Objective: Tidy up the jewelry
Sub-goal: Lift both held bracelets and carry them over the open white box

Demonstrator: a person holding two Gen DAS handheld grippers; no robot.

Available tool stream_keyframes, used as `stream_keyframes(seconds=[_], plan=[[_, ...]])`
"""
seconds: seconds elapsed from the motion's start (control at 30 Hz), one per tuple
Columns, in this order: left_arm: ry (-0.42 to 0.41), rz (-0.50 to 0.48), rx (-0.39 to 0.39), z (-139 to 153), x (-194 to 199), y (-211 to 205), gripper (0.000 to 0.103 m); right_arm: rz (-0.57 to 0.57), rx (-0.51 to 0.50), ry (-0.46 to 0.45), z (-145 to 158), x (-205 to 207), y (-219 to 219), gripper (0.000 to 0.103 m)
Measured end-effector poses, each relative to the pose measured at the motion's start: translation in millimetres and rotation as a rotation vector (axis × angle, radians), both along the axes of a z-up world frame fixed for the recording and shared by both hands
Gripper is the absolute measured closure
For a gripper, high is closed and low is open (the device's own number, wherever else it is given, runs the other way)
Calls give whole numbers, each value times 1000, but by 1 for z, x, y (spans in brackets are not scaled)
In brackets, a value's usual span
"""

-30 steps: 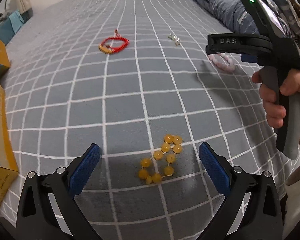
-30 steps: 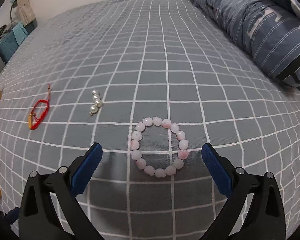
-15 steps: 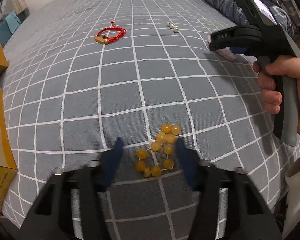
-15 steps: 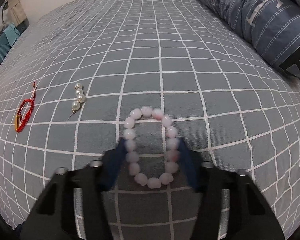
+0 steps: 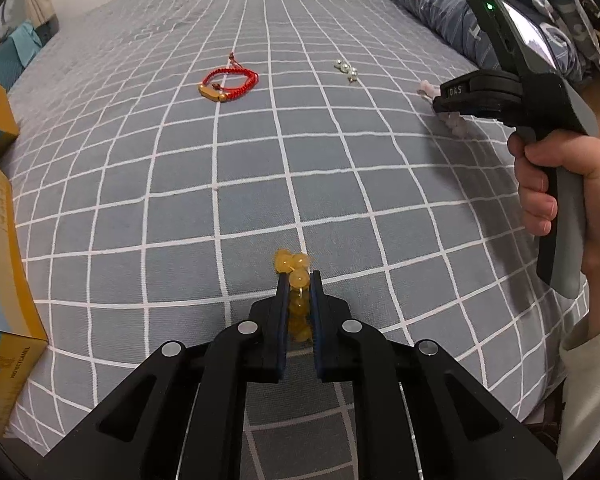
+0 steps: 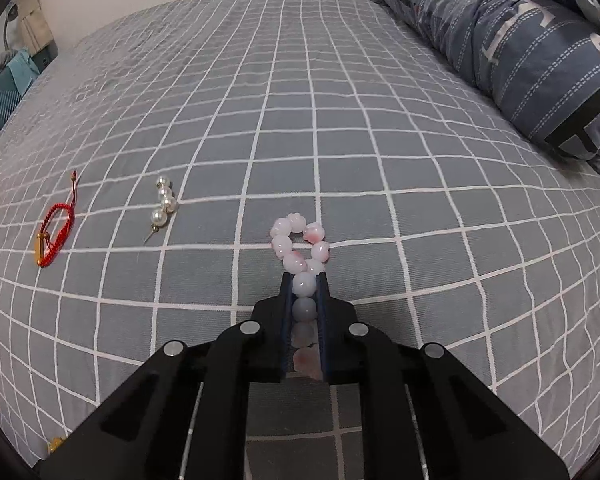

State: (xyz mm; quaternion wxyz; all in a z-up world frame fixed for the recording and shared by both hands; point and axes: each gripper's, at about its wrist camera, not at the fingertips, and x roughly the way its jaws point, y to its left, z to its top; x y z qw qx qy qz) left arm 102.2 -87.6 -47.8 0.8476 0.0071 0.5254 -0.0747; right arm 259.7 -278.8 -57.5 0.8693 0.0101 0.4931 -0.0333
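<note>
Tongs now clamped (both bracelets squashed)

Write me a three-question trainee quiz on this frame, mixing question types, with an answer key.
1. True or false: the left gripper is shut on the yellow bead bracelet.
2. Multiple choice: what does the right gripper hold? A) the pearl piece B) the pink bead bracelet C) the red cord bracelet
3. Short answer: in the right wrist view, which two pieces lie untouched on the checked bedspread?

Key
1. True; its fingers pinch the beads.
2. B, the pink bead bracelet, squeezed into a narrow loop.
3. The pearl piece and the red cord bracelet, both to the left of the pink one.
</note>
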Motion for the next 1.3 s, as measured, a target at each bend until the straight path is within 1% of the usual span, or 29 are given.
stream_keyframes(seconds=[0.17, 0.5, 0.67, 0.73, 0.83, 1.03, 1.3], plan=[[-23, 4, 1, 6, 0, 1, 94, -9, 7, -36, 10, -6, 0, 93], [-67, 16, 0, 18, 0, 0, 94, 12, 19, -86, 29, -30, 7, 93], [-97, 22, 10, 26, -3, 1, 94, 20, 6, -95, 34, -39, 10, 93], [-104, 25, 2, 30, -4, 2, 94, 16, 7, -95, 35, -41, 10, 93], [-129, 33, 18, 38, -6, 4, 94, 16, -1, -99, 37, -44, 13, 93], [-157, 30, 4, 53, -10, 11, 94, 18, -8, -115, 47, -51, 19, 93], [-172, 40, 1, 63, -12, 20, 94, 24, -9, -140, 61, -63, 30, 93]])
